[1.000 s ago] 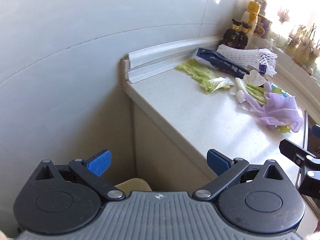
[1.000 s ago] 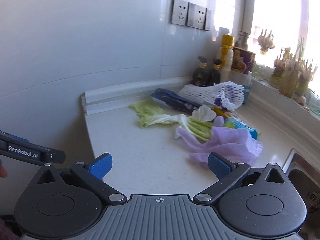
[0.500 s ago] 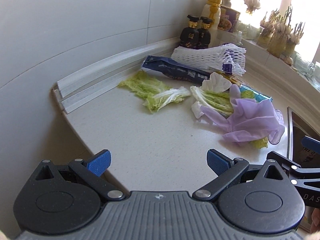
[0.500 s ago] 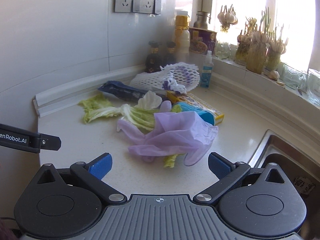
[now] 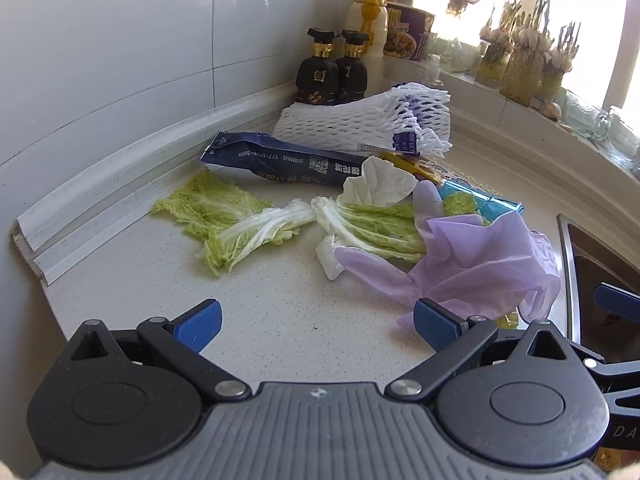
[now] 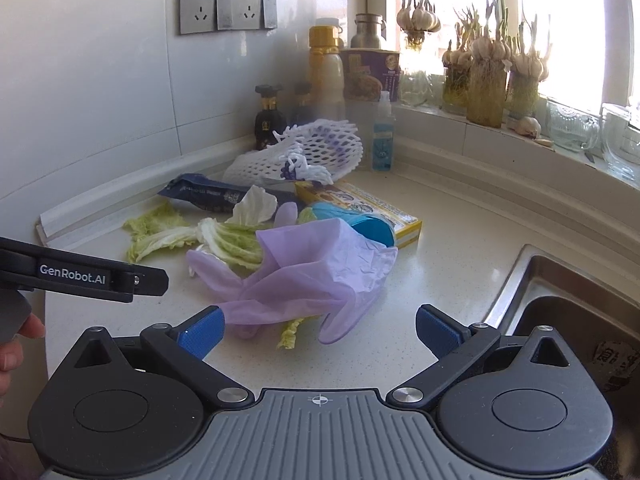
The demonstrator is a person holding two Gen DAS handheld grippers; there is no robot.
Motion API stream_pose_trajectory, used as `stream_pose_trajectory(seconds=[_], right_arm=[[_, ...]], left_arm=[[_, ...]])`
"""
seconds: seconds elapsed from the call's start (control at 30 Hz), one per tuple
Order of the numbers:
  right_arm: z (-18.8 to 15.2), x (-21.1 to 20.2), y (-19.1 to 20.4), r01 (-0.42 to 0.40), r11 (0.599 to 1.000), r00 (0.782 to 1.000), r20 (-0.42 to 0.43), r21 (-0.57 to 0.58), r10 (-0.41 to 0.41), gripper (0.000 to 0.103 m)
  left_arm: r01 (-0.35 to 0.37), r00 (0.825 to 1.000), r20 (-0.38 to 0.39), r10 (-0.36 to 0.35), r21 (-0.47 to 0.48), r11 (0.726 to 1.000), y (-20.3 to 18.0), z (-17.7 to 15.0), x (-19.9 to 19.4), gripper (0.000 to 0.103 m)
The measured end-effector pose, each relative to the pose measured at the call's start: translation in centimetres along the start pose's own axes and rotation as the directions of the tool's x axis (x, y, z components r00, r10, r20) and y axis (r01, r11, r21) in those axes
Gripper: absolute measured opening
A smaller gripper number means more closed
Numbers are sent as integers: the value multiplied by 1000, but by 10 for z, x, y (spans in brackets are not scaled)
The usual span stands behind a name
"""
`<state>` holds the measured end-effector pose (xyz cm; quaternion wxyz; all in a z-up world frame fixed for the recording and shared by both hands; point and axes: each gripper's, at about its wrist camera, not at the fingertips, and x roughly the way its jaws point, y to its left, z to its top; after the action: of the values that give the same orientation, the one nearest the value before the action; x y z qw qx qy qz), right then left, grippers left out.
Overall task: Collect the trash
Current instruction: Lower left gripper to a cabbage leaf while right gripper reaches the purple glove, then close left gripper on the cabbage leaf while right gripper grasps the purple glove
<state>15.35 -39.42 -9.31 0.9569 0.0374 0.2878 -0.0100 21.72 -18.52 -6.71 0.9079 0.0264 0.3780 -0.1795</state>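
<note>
Trash lies on the white counter (image 5: pixel 280 320): a purple glove (image 5: pixel 480 268) (image 6: pixel 316 268), cabbage leaves (image 5: pixel 232 216) (image 6: pixel 160 236), a dark blue wrapper (image 5: pixel 280 158) (image 6: pixel 200 194), white foam netting (image 5: pixel 360 120) (image 6: pixel 304 152), a crumpled tissue (image 5: pixel 380 184), a yellow box (image 6: pixel 368 208) and a blue packet (image 5: pixel 488 200). My left gripper (image 5: pixel 316 326) is open and empty, low over the counter's near edge, short of the leaves. My right gripper (image 6: pixel 318 330) is open and empty, just before the glove.
A steel sink (image 6: pixel 560 320) is at the right. Two dark bottles (image 5: pixel 332 72), a yellow-capped bottle (image 6: pixel 326 68), a cup (image 6: pixel 372 74) and a small spray bottle (image 6: pixel 384 136) stand at the back. Garlic jars (image 6: pixel 488 88) line the windowsill. Tiled wall with sockets (image 6: pixel 228 6) behind.
Both grippers have swung right and moved in toward the trash pile. The left view went from the counter's end and wall to over the counter. Both jaws stayed open.
</note>
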Motion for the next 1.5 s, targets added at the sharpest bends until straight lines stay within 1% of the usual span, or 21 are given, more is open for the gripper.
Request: stream_pose_trajectory(seconds=[0.27, 0.53, 0.63, 0.7, 0.73, 0.77, 0.83, 0.87, 0.9, 0.93, 0.97, 1.0, 1.07, 1.1, 1.17, 1.2, 1.27, 1.37, 1.4, 1.43, 1.5], right_arm=[[-1, 2, -4, -6, 1000, 998, 60, -10, 7, 101], [3, 10, -4, 0, 1000, 997, 80, -23, 2, 98], [6, 17, -2, -3, 999, 997, 75, -35, 5, 94], [7, 24, -1, 8, 999, 998, 67, -40, -5, 89], [8, 27, -1, 14, 999, 998, 62, -40, -12, 84], [8, 31, -1, 19, 999, 998, 56, -34, -17, 81], [8, 35, -4, 21, 1000, 999, 48, -15, -21, 71], [8, 37, -5, 21, 1000, 999, 44, -7, -21, 64], [8, 39, -5, 19, 1000, 999, 41, -1, -19, 60], [8, 40, -6, 16, 1000, 999, 37, 5, -16, 51], [8, 42, -7, 11, 1000, 999, 30, 12, -11, 41], [8, 44, -8, 6, 1000, 1000, 22, 19, -7, 38], [8, 47, -9, 4, 999, 1000, 5, 37, -4, 29], [8, 47, -10, 5, 999, 1000, -1, 45, -5, 27], [7, 47, -13, 4, 998, 1000, -4, 59, -4, 18], [7, 46, -14, 3, 998, 1000, -4, 66, -3, 17], [7, 45, -17, 5, 997, 1000, -1, 72, -5, 12], [10, 41, -19, 12, 996, 1000, 12, 83, -13, 10], [11, 40, -20, 13, 996, 1000, 19, 90, -15, 10], [12, 38, -21, 14, 995, 1000, 26, 95, -16, 9], [15, 34, -21, 15, 995, 999, 42, 99, -19, 9]], left_arm=[[21, 1000, 13, -21, 20, 1000, -5, 1, 15, 102], [51, 998, 44, -51, 4, 999, -4, 9, 27, 102], [28, 998, 52, -28, 2, 1000, -2, 14, 34, 100], [7, 998, 61, -7, -14, 1000, 1, 19, 38, 100], [-5, 998, 68, 7, -24, 1000, 4, 22, 40, 99], [-13, 997, 75, 15, -30, 999, 6, 25, 42, 99], [-33, 995, 91, 35, -29, 999, 10, 31, 46, 99], [-41, 994, 98, 43, -24, 999, 12, 34, 48, 99], [-45, 994, 101, 46, -15, 999, 13, 37, 51, 99], [-50, 994, 101, 50, 0, 999, 14, 40, 55, 97], [-57, 994, 97, 55, 13, 998, 16, 43, 59, 94], [-62, 994, 89, 60, 22, 998, 17, 46, 63, 91], [-60, 996, 70, 59, 17, 998, 24, 50, 69, 81], [-56, 996, 65, 56, 7, 998, 28, 51, 69, 80], [-46, 997, 60, 47, -15, 999, 37, 51, 69, 80], [-46, 997, 54, 47, -22, 999, 42, 49, 69, 80], [-49, 998, 36, 50, -24, 999, 49, 46, 70, 75], [-54, 999, 4, 54, -8, 999, 56, 41, 74, 69], [-49, 999, -3, 49, -1, 999, 57, 39, 75, 69], [-44, 999, -2, 44, 4, 999, 58, 37, 75, 68], [-34, 999, 8, 34, 14, 999, 56, 35, 73, 61]])
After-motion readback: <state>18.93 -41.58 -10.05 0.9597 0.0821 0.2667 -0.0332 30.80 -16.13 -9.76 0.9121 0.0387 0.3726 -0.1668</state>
